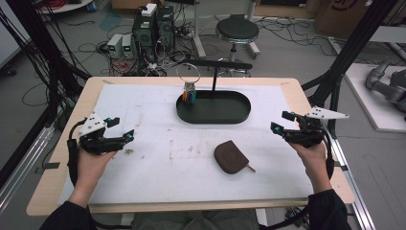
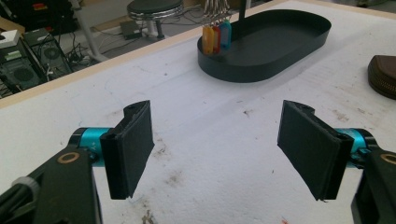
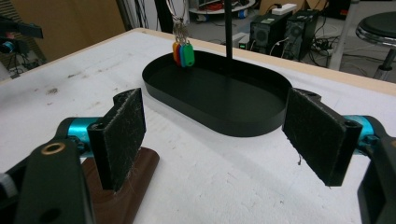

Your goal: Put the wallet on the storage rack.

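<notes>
Each hand carries a black two-jaw gripper: the left gripper (image 1: 125, 137) and the right gripper (image 1: 279, 122) both bear a pale grey three-cornered plate on top, with turquoise metal sleeves at the jaw mounts. In the gripper views the jaws end in flat rectangular pads (image 2: 132, 147) of dark, fuzzy, slightly frayed material, with brass-ringed pivot holes on the arms. Black cables trail from both. The person wears dark sleeves (image 1: 326, 209)
</notes>
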A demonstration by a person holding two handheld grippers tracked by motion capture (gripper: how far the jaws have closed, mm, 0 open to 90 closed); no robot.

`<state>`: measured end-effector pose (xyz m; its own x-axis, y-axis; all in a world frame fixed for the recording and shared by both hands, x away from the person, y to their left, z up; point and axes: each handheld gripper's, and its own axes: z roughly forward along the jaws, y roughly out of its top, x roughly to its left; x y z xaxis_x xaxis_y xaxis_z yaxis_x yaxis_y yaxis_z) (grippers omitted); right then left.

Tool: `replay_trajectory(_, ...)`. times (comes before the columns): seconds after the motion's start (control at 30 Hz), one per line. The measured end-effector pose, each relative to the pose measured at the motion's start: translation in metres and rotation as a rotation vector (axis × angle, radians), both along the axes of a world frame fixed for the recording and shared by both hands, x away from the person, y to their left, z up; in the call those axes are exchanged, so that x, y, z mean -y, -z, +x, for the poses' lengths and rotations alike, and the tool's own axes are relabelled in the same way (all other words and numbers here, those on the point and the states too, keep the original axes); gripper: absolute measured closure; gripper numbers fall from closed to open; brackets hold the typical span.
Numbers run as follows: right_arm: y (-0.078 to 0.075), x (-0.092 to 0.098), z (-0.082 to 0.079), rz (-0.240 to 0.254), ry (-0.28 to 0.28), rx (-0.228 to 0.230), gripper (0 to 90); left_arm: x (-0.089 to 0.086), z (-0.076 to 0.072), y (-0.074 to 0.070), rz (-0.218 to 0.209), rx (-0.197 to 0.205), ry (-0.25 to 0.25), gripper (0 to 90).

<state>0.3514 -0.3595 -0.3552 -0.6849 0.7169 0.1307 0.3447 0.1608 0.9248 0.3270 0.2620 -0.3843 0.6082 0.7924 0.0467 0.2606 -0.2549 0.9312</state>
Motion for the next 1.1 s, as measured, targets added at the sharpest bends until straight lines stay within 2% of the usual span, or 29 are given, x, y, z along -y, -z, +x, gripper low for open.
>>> replay_trajectory(0.23,0.0,0.0,0.0,-0.006,0.004,-0.007,22.0,-0.003,0.001,0.002,-0.016,-0.006,0.008,26.7)
replay_trajectory(0.37,0.001,-0.006,-0.001,-0.026,-0.007,-0.006,23.8,-0.005,0.002,0.004,-0.023,-0.018,-0.003,26.7)
replay_trajectory(0.53,0.0,-0.015,-0.005,-0.042,-0.027,-0.003,25.7,-0.006,-0.003,0.004,-0.022,-0.012,-0.006,26.7)
replay_trajectory(0.7,0.007,-0.026,-0.016,-0.066,-0.066,-0.009,33.5,-0.006,-0.004,0.006,-0.021,-0.018,-0.007,26.7)
replay_trajectory(0.9,0.022,-0.042,-0.025,-0.09,-0.094,-0.07,36.6,-0.006,-0.006,0.006,-0.018,-0.021,-0.013,26.8)
replay_trajectory(1.03,0.037,-0.053,-0.031,-0.127,-0.126,-0.119,39.9,-0.005,-0.005,0.007,-0.019,-0.022,-0.009,26.8)
replay_trajectory(1.07,0.045,-0.057,-0.033,-0.148,-0.136,-0.157,40.6,-0.004,-0.004,0.007,-0.017,-0.023,-0.007,26.9)
replay_trajectory(1.1,0.045,-0.057,-0.033,-0.148,-0.136,-0.157,40.6,-0.003,-0.003,0.007,-0.015,-0.025,-0.006,26.9)
